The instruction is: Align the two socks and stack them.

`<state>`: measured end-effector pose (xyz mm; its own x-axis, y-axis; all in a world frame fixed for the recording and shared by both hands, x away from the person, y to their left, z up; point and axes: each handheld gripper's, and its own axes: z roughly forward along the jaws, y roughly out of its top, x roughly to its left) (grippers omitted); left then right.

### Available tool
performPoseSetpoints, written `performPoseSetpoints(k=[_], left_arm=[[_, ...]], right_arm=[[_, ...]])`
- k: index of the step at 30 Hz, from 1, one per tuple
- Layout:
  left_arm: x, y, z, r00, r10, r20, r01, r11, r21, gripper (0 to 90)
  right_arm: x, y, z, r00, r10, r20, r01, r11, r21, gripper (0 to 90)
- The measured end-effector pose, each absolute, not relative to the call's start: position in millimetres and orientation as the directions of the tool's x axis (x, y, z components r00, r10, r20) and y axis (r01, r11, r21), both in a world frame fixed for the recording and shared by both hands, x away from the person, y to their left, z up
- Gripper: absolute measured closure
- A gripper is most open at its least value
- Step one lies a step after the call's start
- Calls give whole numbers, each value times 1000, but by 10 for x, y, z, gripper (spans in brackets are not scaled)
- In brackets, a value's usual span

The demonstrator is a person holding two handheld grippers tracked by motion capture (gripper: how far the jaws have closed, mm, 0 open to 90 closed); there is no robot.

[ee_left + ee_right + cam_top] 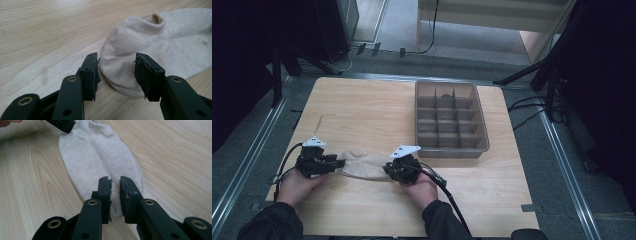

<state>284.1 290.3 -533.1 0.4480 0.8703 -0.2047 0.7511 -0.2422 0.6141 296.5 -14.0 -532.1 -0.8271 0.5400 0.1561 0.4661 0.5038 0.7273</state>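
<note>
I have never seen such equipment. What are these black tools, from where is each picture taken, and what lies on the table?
A person holds two hand-held grippers, one in each hand. The high view looks down on the wooden table; the other two pictures come from cameras riding on each tool. A beige sock lies flat between them, and a grey divided tray stands farther back. The left gripper is open, its fingers on either side of the sock's heel end without pressing it. The right gripper has its jaws close together over the toe end; whether they pinch the fabric is unclear.
</note>
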Motion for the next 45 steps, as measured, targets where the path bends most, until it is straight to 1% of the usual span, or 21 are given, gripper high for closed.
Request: performPoseSetpoints(k=[5,7,10,13,15,19,25,28,32,35,39,43,45], left_arm=[[2836,2872,-5347,458,866,-199,744,-250,620,529],[2824,2864,-5354,465,867,-181,733,-262,628,531],[2804,2832,-5357,479,866,-142,716,-292,634,523],[2792,2801,-5358,484,868,-113,707,-312,635,521],[2785,2786,-5363,486,868,-97,699,-320,639,539],[2787,2752,-5359,489,868,-83,695,-331,638,618],[2808,2729,-5337,489,863,-125,722,-320,613,762],[2837,2742,-5315,477,864,-161,752,-307,584,794],[2858,2770,-5300,469,862,-194,772,-292,565,812],[2865,2806,-5288,458,858,-231,786,-270,557,817],[2853,2838,-5250,452,857,-247,784,-250,568,818],[2840,2843,-5214,451,851,-270,791,-241,563,818],[2835,2847,-5195,449,849,-278,793,-235,562,818]], right_arm=[[2966,-121,-5376,-830,537,154,468,519,715,784],[2967,-103,-5404,-831,534,153,468,525,711,779],[2957,-89,-5421,-839,524,146,455,530,715,747],[2942,-78,-5419,-845,518,131,442,542,715,740],[2943,-79,-5422,-849,514,124,434,545,717,740],[2941,-78,-5427,-849,515,121,432,543,720,739],[2931,-72,-5427,-846,520,117,433,542,721,736],[2927,-69,-5423,-846,521,115,432,544,719,729],[2915,-59,-5409,-847,519,111,430,550,716,728],[2918,-54,-5394,-846,520,118,437,549,712,750],[2922,-38,-5362,-849,513,129,437,544,716,773],[2930,-9,-5324,-850,506,146,444,538,717,838],[2933,19,-5316,-850,504,155,450,539,712,854]])
